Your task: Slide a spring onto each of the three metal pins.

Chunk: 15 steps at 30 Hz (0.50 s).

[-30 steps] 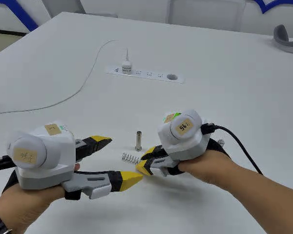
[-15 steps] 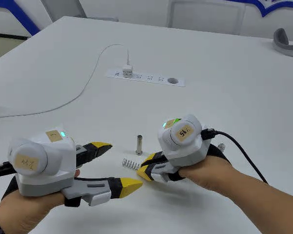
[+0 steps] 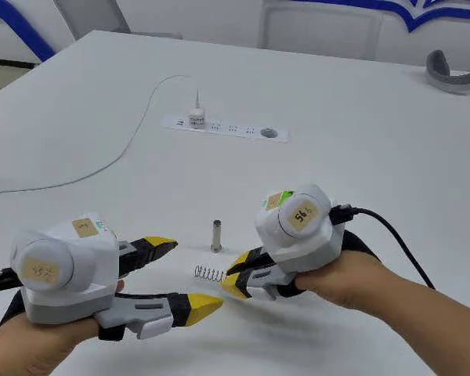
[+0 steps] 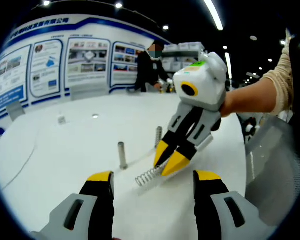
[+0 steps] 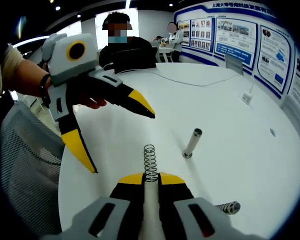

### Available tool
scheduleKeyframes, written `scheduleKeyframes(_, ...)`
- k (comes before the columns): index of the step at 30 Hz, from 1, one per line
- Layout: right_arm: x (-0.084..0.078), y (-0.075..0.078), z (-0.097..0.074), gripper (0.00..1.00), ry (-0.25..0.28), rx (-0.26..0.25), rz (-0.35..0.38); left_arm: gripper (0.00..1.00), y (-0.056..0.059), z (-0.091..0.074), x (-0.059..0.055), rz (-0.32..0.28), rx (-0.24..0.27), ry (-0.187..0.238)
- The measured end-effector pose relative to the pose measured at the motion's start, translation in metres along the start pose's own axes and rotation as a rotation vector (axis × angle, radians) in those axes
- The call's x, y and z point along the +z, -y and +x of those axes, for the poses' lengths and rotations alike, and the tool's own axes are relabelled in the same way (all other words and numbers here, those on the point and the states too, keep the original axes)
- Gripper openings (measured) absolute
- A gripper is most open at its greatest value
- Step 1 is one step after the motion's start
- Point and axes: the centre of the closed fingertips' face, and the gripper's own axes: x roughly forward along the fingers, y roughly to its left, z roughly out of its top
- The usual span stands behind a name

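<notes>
The white table (image 3: 360,157) is smooth, matt and broad, with a rounded edge. A flat white power strip (image 3: 223,128) lies well up the table, and a thin white cable (image 3: 125,149) curves away from it.

The left gripper (image 3: 186,276) is a grey and white plastic unit with black arms tipped in yellow wedges. Its jaws stand wide apart and hold nothing, and they point toward the spring.

The right gripper (image 3: 229,276) is of the same build. Its jaws are drawn together and pinch one end of the spring (image 3: 209,273).

The pin (image 3: 216,236) is a short, plain metal cylinder standing upright on the table, just beyond the spring and apart from it. In the left gripper view a second pin (image 4: 158,136) stands upright behind the right gripper.

The spring is a small coil of fine bright wire. It juts from the yellow tips, with its free end between the two grippers.
</notes>
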Motion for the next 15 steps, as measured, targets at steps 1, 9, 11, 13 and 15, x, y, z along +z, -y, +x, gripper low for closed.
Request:
scheduleKeyframes(1,0.0,-0.001,-0.003,0.11,-0.002,0.001,-0.008,0.64,0.001,0.001,-0.001,0.007,-0.005,-0.002)
scheduleKeyframes(9,0.006,-0.011,-0.015,0.11,-0.011,0.026,-0.056,0.57,0.007,0.005,-0.005,0.059,-0.038,-0.012)
scheduleKeyframes(11,0.006,-0.014,-0.017,0.11,-0.02,0.036,-0.07,0.56,0.009,0.005,-0.006,0.08,-0.047,-0.016)
scheduleKeyframes(13,0.007,-0.016,-0.018,0.11,-0.027,0.038,-0.082,0.54,0.01,0.006,-0.006,0.103,-0.051,-0.02)
scheduleKeyframes(15,0.007,-0.018,-0.02,0.11,-0.035,0.042,-0.092,0.52,0.011,0.006,-0.007,0.115,-0.056,-0.022)
